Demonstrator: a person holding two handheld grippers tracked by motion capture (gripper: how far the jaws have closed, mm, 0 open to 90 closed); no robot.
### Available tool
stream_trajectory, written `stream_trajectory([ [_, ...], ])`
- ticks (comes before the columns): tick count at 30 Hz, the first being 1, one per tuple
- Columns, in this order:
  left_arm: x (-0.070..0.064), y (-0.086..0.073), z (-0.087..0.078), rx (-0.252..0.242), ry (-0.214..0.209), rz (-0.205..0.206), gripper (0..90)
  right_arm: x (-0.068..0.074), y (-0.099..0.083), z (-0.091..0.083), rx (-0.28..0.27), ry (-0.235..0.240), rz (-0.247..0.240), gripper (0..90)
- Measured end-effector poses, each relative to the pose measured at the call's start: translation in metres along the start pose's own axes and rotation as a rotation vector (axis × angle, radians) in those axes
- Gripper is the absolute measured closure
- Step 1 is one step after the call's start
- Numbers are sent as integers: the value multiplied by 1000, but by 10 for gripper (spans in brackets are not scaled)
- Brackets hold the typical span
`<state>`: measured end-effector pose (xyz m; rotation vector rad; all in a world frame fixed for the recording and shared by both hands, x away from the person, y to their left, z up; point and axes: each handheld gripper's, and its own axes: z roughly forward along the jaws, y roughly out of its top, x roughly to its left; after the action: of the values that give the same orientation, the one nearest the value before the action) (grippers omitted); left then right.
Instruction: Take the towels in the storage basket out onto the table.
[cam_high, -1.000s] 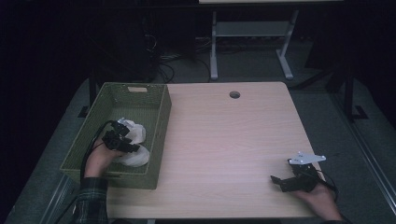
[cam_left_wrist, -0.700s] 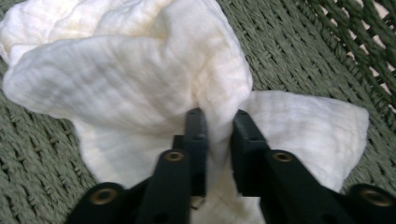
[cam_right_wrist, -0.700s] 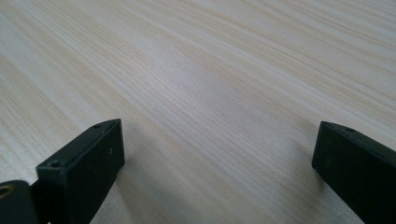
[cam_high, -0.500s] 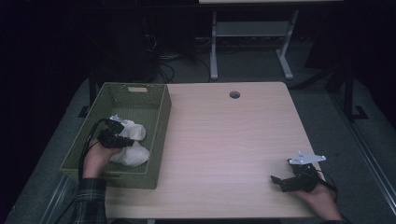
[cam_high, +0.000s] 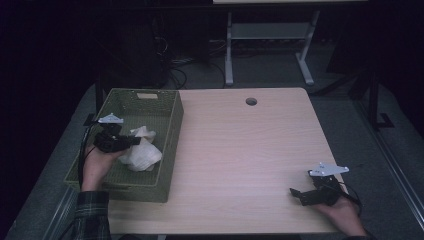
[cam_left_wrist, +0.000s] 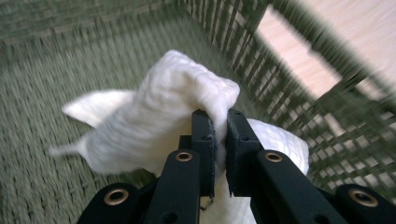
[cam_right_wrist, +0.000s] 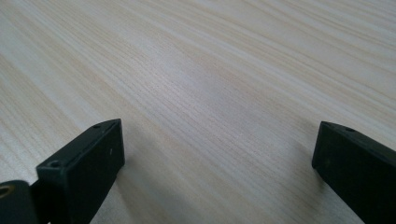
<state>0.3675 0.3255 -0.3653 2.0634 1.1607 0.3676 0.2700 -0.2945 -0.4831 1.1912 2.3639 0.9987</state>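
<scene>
A white cloth (cam_high: 141, 151) lies crumpled inside the green woven basket (cam_high: 170, 150) at the table's left edge. My left gripper (cam_high: 134, 141) is inside the basket, shut on a fold of the white cloth (cam_left_wrist: 159, 116), with its jaws pinched together on the fabric. Part of the cloth is raised off the basket floor. My right gripper (cam_high: 296, 193) rests low on the wooden table (cam_high: 250, 150) near the front right corner, open, with bare wood (cam_right_wrist: 215, 93) between its jaws.
The basket (cam_left_wrist: 289, 84) wall stands close on the right of the left gripper. A round cable hole (cam_high: 251, 101) sits at the table's far middle. Beyond the table are a metal stand (cam_high: 270, 45) and cables on the dark floor.
My left gripper has drawn back and up toward the basket's left side, with the cloth pulled up. The right gripper has stayed where it was.
</scene>
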Motion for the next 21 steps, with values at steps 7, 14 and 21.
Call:
stream_trajectory([
  [7, -6, 12, -18, -75, 5, 24, 830, 0, 0, 0, 0, 0, 0, 20],
  [14, -12, 27, -33, -145, 4, 37, 831, 0, 0, 0, 0, 0, 0, 20],
  [21, -18, 42, -46, -209, -13, 44, 831, 0, 0, 0, 0, 0, 0, 20],
])
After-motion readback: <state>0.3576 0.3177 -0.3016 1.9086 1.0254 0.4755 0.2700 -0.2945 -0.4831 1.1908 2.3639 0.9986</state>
